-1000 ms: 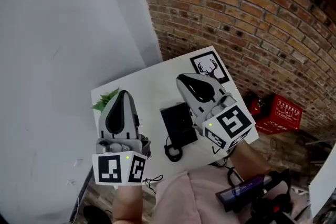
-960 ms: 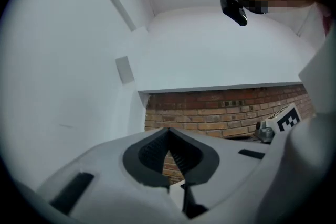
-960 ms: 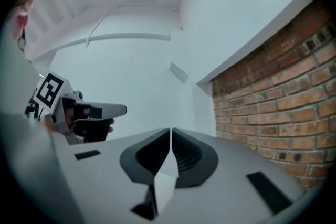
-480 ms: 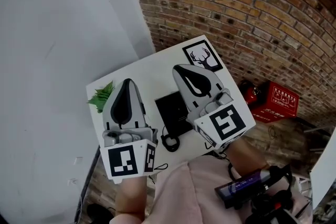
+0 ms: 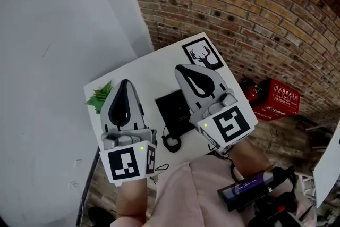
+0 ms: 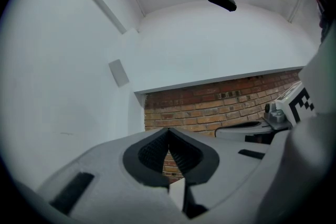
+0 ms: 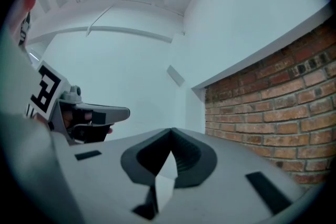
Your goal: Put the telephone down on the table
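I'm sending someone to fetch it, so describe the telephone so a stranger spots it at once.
Find the white table by the brick wall. The telephone lies near its middle, right of the green plant and nearer than the deer picture. It is the only flat black thing there, with a cord looping at its near end.

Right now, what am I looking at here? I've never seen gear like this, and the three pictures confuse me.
There is no robot here: a person holds a two-jawed tool in each hand. One picture comes from a camera on their head, looking down. The other two cameras ride on the tools and look along the jaws. The left gripper and the right gripper are both shut and empty, held above a white table. On the table lie a black telephone with its cord, a deer picture and a green leafy sprig. Nothing is held.
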The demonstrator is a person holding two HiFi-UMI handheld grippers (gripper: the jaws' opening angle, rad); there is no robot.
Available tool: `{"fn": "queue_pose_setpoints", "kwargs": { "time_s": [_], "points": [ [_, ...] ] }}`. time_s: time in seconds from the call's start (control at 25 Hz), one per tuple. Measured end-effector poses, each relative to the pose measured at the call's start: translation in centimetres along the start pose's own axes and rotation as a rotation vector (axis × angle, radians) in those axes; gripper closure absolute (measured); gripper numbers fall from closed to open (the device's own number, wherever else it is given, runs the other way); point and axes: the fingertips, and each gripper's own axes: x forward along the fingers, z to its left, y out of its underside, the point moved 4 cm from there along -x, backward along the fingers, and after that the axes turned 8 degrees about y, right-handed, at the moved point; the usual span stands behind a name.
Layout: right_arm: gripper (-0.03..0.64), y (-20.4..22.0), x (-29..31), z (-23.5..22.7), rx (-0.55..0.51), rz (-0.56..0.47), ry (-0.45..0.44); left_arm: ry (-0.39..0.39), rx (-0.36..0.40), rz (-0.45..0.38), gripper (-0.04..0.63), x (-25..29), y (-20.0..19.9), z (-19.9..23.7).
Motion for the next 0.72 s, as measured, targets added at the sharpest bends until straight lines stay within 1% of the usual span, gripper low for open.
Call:
{"fn": "queue_pose_setpoints", "kwargs": {
  "time_s": [0.72],
  "points": [
    [0.612,0.1,0.69,0.49,-0.016,0.004,-0.007,0.019,0.003,0.02,0.595,-0.17,0.75,0.29]
  ]
}}
